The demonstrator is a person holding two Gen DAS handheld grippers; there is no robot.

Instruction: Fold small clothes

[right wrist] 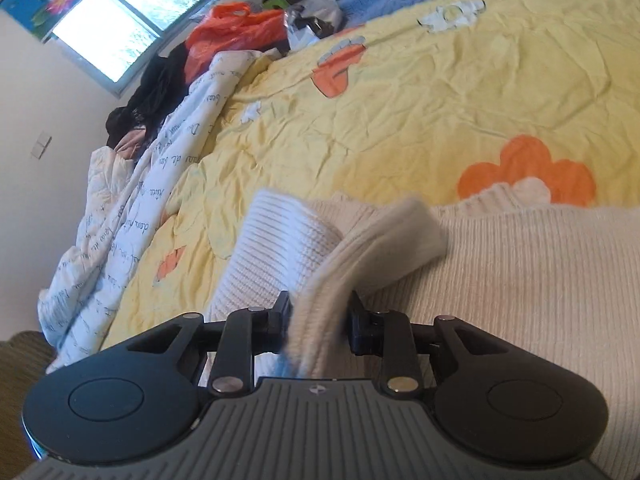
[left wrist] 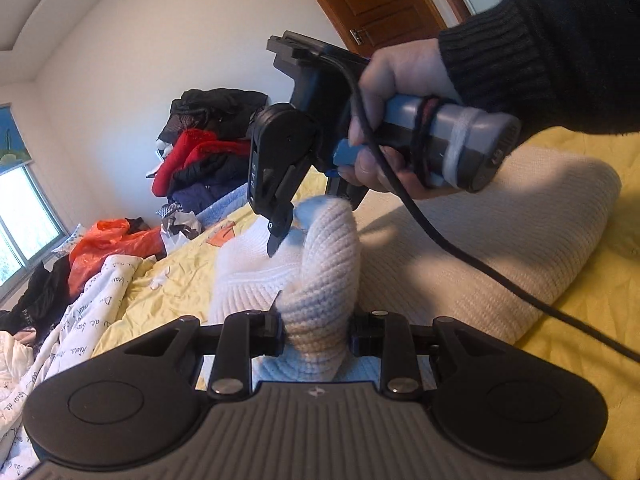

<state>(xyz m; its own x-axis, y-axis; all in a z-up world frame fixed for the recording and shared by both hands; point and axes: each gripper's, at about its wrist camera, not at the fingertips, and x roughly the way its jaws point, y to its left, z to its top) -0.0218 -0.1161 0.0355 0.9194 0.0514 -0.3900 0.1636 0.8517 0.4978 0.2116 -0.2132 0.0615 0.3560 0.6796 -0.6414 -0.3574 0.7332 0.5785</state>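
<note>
A cream knitted sweater (left wrist: 460, 240) lies on the yellow bedspread (left wrist: 168, 292). My left gripper (left wrist: 316, 332) is shut on a raised fold of the sweater's sleeve (left wrist: 324, 280). My right gripper (left wrist: 312, 216), held in a hand with a black cuff, pinches the same fold farther along. In the right wrist view, my right gripper (right wrist: 318, 320) is shut on a lifted cream sleeve (right wrist: 372, 248), and the sweater body (right wrist: 520, 280) spreads to the right.
A pile of red, black and navy clothes (left wrist: 204, 156) sits at the far side of the bed. An orange plastic bag (left wrist: 108, 248) and a white printed quilt (left wrist: 80, 328) lie at the left. A black cable (left wrist: 460, 252) hangs over the sweater.
</note>
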